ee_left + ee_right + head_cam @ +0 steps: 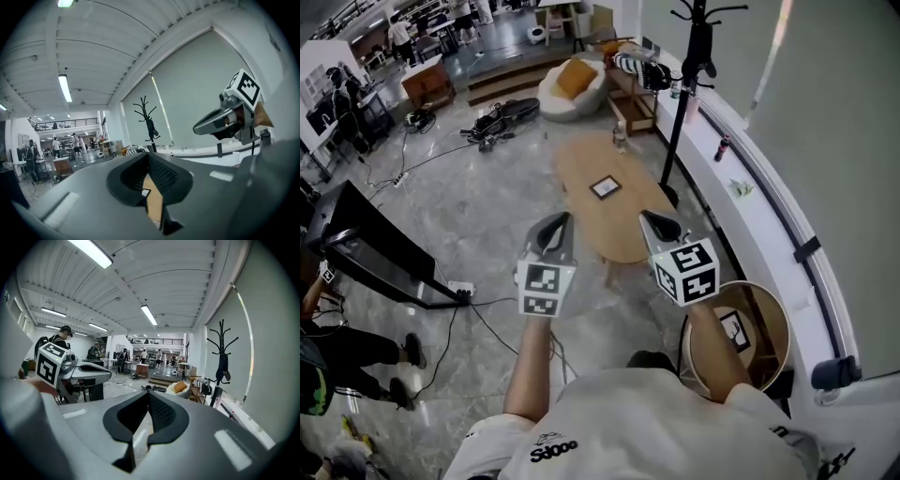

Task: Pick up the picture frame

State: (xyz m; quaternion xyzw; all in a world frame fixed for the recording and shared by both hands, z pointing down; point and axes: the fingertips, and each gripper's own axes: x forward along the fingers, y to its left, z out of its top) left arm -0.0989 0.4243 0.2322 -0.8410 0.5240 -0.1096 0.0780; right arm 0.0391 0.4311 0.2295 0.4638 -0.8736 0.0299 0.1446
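Note:
The picture frame (606, 187), small with a dark border, lies flat on the oval wooden table (581, 164), ahead of both grippers. In the head view my left gripper (560, 222) and right gripper (650, 219) are held side by side in the air near the table's near end, short of the frame. Both are shut with nothing between their jaws. In the left gripper view the closed jaws (149, 158) hide most of the table; a corner of the frame (146, 192) shows through the gap below them. The right gripper view shows its closed jaws (149, 397) and the left gripper (86, 375) beside them.
A black coat stand (689, 56) rises beside the table's right edge. A bottle (620, 138) stands at the table's far end. A round wooden bin (766, 323) sits at my right, a white ledge (769, 202) runs along the wall, a dark screen (375, 248) and cables lie left.

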